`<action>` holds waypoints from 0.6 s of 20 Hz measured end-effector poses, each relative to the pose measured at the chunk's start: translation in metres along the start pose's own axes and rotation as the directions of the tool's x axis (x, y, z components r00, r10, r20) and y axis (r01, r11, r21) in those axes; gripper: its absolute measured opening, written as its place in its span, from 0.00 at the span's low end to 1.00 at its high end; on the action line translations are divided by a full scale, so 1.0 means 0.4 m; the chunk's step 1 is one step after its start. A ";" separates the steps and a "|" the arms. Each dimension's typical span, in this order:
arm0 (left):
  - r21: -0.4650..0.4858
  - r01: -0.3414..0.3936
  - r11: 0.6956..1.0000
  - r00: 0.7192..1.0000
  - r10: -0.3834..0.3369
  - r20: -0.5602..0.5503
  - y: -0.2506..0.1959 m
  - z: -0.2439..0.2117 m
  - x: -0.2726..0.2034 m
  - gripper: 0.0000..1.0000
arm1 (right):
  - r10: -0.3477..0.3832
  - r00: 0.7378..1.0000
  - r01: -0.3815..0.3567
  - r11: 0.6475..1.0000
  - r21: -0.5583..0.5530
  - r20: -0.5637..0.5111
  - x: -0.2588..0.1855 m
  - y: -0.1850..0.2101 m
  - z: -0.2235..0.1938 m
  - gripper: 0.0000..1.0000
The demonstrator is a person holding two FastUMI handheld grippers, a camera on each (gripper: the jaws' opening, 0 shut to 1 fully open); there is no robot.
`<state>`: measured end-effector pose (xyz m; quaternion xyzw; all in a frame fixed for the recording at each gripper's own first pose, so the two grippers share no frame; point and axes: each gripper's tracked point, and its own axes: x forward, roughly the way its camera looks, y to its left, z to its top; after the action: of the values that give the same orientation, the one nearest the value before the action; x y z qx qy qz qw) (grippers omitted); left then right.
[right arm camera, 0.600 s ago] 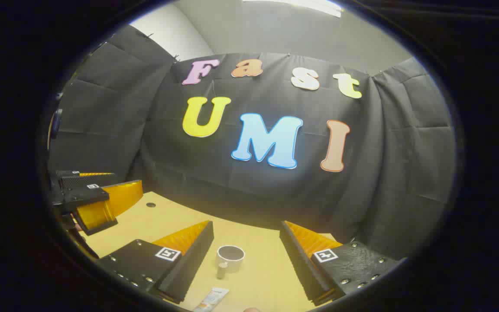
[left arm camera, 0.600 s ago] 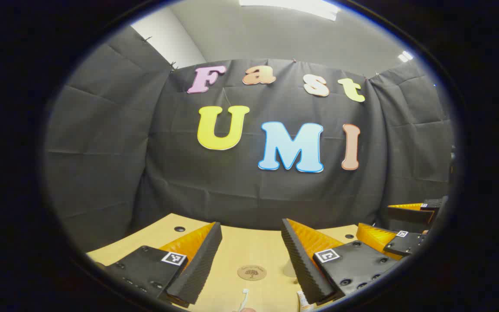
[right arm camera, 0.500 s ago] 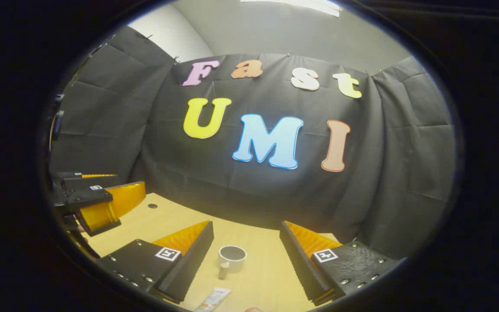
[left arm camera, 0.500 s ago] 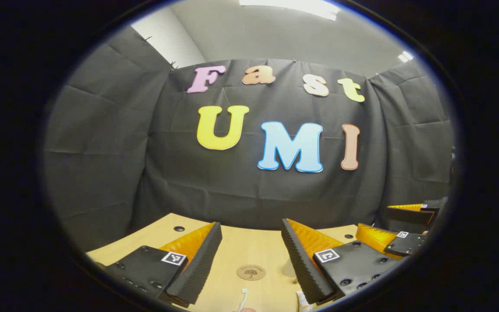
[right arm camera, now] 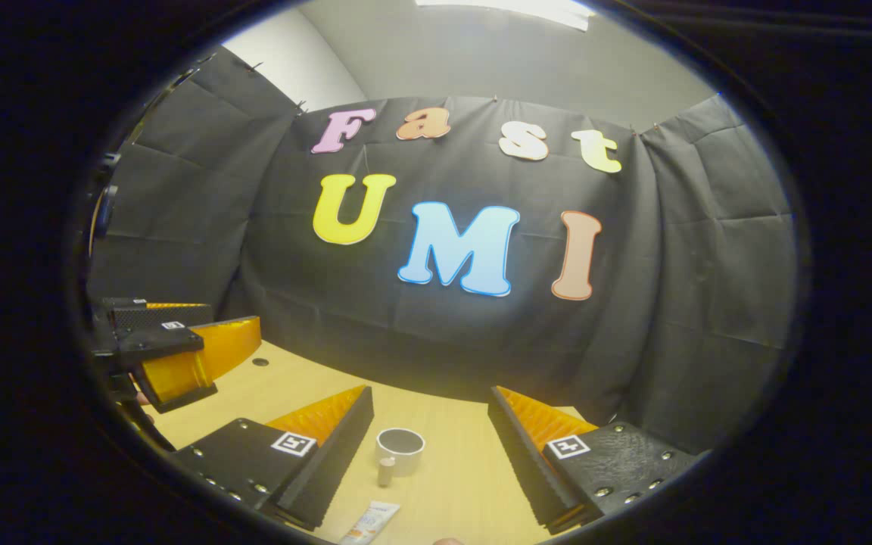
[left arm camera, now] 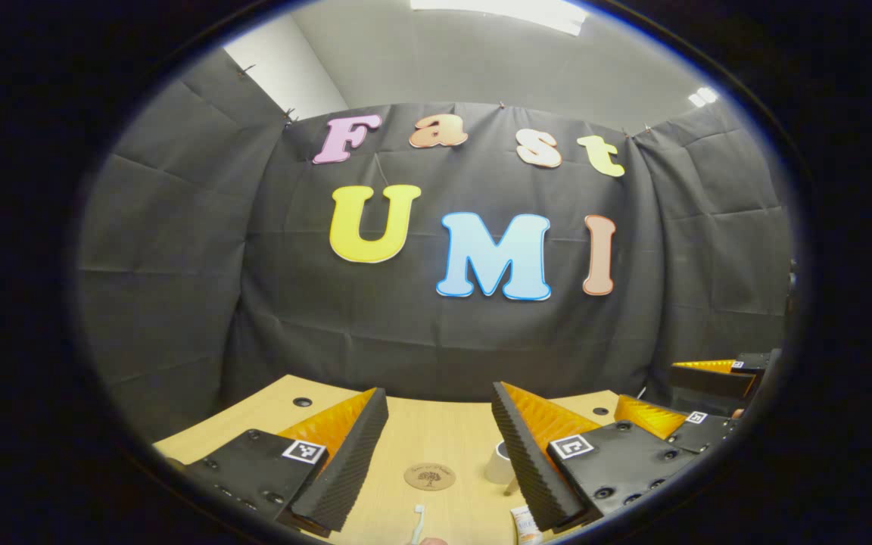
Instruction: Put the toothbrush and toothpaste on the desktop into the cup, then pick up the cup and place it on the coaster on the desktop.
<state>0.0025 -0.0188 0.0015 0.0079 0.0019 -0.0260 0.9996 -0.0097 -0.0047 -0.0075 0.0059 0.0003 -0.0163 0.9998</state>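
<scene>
Now both tools hover wide open, holding nothing. From the left tool (left arm camera: 436,446), the toothbrush (left arm camera: 417,522) lies at six o'clock on the surface (left arm camera: 421,431), long axis running away from it; coaster (left arm camera: 429,477) just beyond. Right tool (right arm camera: 428,446) has the cup (right arm camera: 400,451) between its fingers' line, toothpaste (right arm camera: 370,524) at seven o'clock. Left looks nearer the brush.

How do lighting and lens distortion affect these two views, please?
Left gripper view: ceiling light glares at the top, the desk edge bows from fisheye. Right gripper view: same curvature, the cup stays sharp, the toothpaste is cropped at the rim.
</scene>
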 end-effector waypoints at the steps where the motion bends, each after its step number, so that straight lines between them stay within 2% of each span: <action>1: 0.005 0.004 1.000 1.000 -0.004 -0.004 -0.001 -0.002 0.001 0.92 | -0.002 1.000 0.002 1.000 0.004 -0.008 -0.001 0.000 -0.004 0.95; 7: -0.008 0.007 1.000 1.000 -0.008 -0.029 0.017 -0.024 0.017 0.92 | -0.018 0.999 0.020 0.999 0.040 -0.047 -0.002 0.002 -0.024 0.95; 12: -0.013 0.012 1.000 0.998 -0.013 -0.056 0.027 -0.047 0.039 0.92 | -0.020 0.990 0.028 0.998 0.050 -0.141 0.018 0.005 -0.076 0.95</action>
<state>0.0185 -0.0087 -0.0171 0.0021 0.0301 -0.0320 0.9990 -0.0027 -0.0028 -0.0379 0.0329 0.0703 -0.0278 0.9966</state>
